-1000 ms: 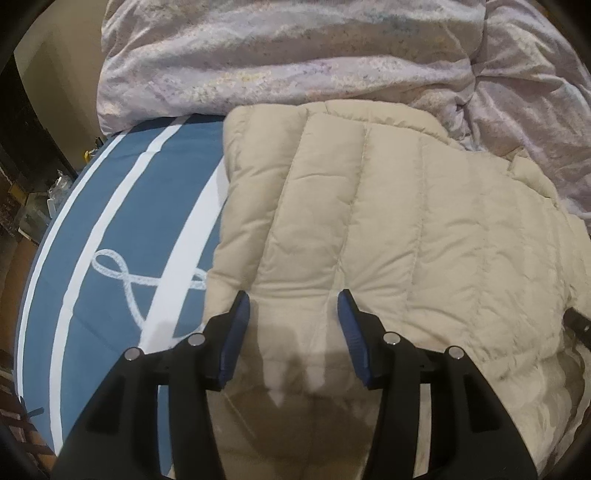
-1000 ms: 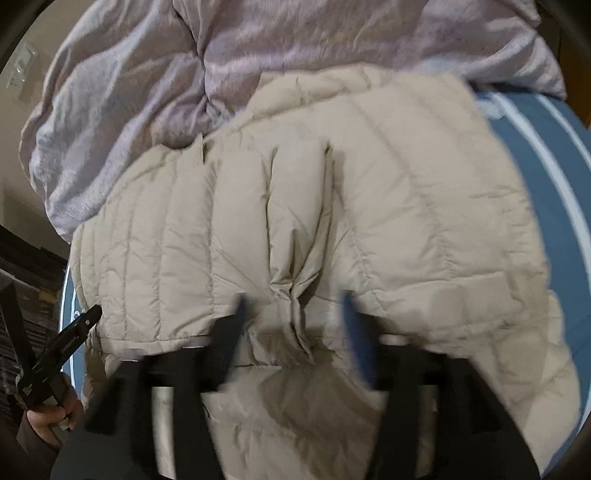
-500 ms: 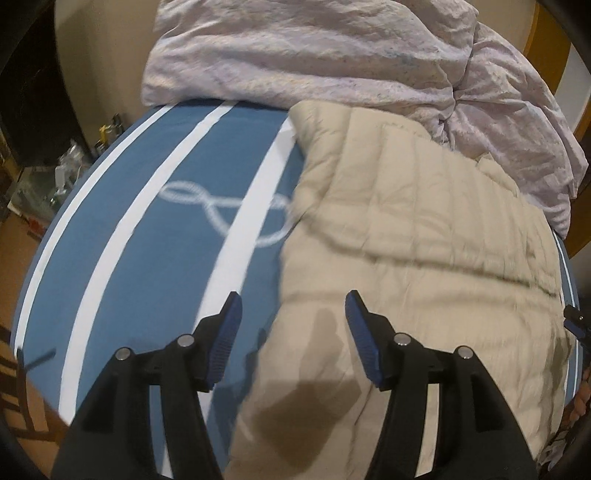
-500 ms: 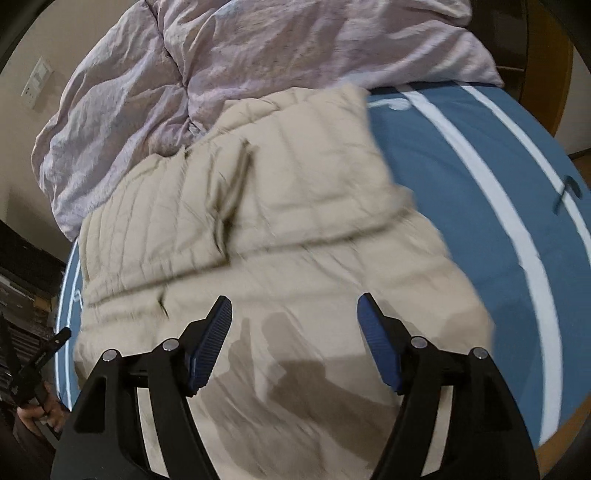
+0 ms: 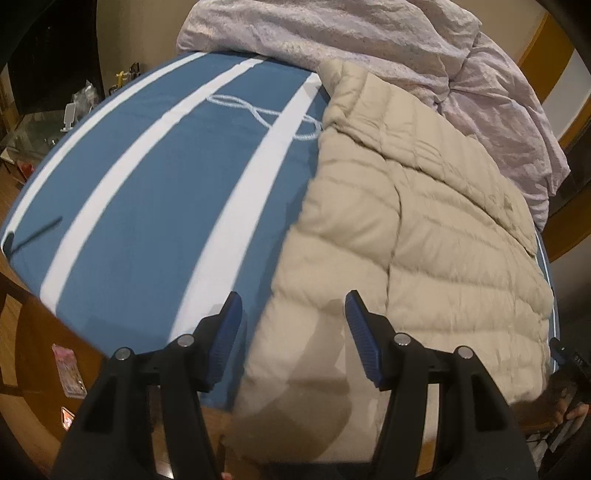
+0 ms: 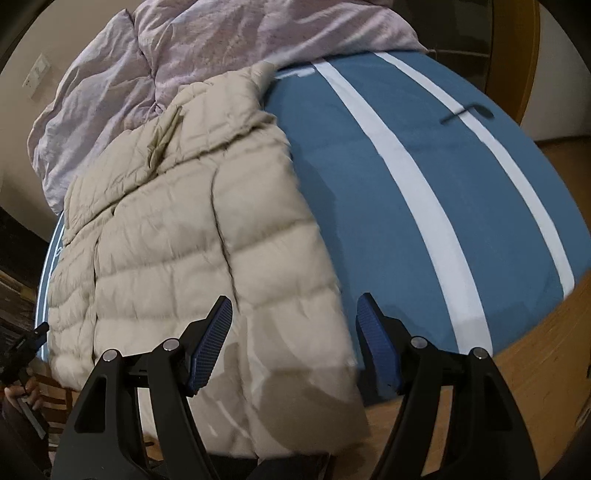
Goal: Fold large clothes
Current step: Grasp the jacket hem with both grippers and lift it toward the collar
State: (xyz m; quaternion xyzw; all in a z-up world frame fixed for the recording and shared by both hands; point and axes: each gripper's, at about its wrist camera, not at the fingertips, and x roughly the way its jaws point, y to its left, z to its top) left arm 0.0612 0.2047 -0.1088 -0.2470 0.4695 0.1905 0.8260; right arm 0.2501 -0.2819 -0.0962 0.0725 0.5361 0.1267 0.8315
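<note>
A beige quilted puffer jacket (image 5: 417, 236) lies spread on a bed covered by a blue sheet with white stripes (image 5: 155, 206), its lower hem hanging over the near edge of the bed. At the far end of the jacket a crumpled pale lilac duvet (image 5: 369, 33) is heaped against it, touching its upper part. In the left wrist view the left claw (image 5: 293, 332) hovers above the jacket's hem, its blue-padded fingers (image 5: 360, 332) spread wide with nothing between them; one finger is over the sheet just beside the jacket's edge, the other over the jacket. In the right wrist view the right claw (image 6: 293, 336) also stands wide open and holds nothing, poised over the jacket's (image 6: 192, 236) opposite hem corner, with the striped sheet (image 6: 369, 177) stretching away beside the jacket. A white looped rope print (image 5: 266, 114) shows on the sheet near the jacket's far corner. Wooden floor (image 6: 517, 387) lies beyond the bed's edge.
</note>
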